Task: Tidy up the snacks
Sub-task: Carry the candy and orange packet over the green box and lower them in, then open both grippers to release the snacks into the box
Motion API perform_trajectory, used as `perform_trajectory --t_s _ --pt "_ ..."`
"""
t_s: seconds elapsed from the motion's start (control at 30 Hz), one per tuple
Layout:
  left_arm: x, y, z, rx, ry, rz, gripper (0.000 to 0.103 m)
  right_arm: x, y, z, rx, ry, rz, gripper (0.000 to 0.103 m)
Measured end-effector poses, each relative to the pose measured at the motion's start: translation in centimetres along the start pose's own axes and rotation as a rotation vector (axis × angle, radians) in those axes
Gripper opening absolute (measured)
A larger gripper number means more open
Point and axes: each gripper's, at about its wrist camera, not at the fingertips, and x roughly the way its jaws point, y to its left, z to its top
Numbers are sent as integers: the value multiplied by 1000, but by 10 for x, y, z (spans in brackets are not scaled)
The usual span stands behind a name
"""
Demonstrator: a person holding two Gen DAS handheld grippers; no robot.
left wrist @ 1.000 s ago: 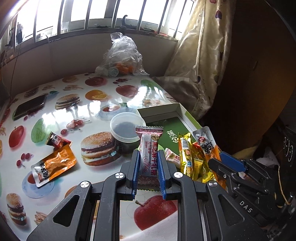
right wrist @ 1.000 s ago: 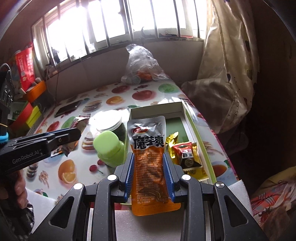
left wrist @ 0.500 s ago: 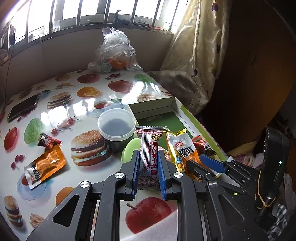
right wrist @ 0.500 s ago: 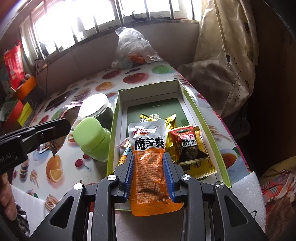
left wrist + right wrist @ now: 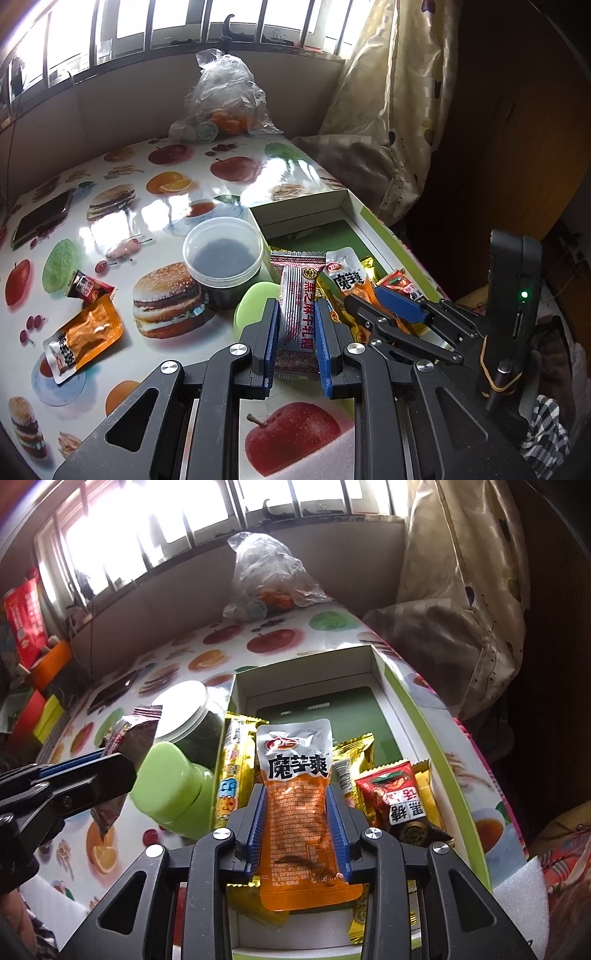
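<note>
Left tongs point(image 5: 295, 328) clamped on nougat bar point(image 5: 297, 317), right tongs point(image 5: 297, 812) clamped on orange pouch point(image 5: 297, 812) over box point(image 5: 458, 771)

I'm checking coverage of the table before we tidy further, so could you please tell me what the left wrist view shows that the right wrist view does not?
Only the left wrist view shows the two loose packets still on the table: the orange pouch and the small red packet beside it.

Only the right wrist view shows the red bag and the coloured boxes at the far left, plus the box's near end.

Both show the green box, the clear-lidded jar, the green cap, the plastic bag, and each hand-held gripper clamped on a snack.
</note>
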Motion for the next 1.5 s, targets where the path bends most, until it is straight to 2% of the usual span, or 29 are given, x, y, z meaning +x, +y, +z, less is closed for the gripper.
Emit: perform_trajectory --t_s 0.27,0.5,0.7,0.77,1.1,1.23,1.37,1.5 --pt "10 -12 4 19 15 -8 20 -7 -1 -9 -43 -14 -11 32" --pt "19 -18 6 16 35 -11 20 -16 -10 -15 -9 -23 34 36" --pt "30 -25 8 20 58 -23 20 -26 -18 -21 48 -33 79 43" --pt "34 -27 8 22 65 -27 20 -28 -20 -23 53 -37 70 46" --pt "54 -32 10 18 109 -13 20 -39 -33 -32 109 -45 55 48" --pt "60 -37 8 34 126 -11 22 -42 -38 -34 125 -50 68 49" --pt "62 -40 8 37 130 -19 33 -42 -40 -35 126 -47 68 51" --pt "60 -42 8 40 124 -22 35 -43 -41 -37 119 -43 69 52"
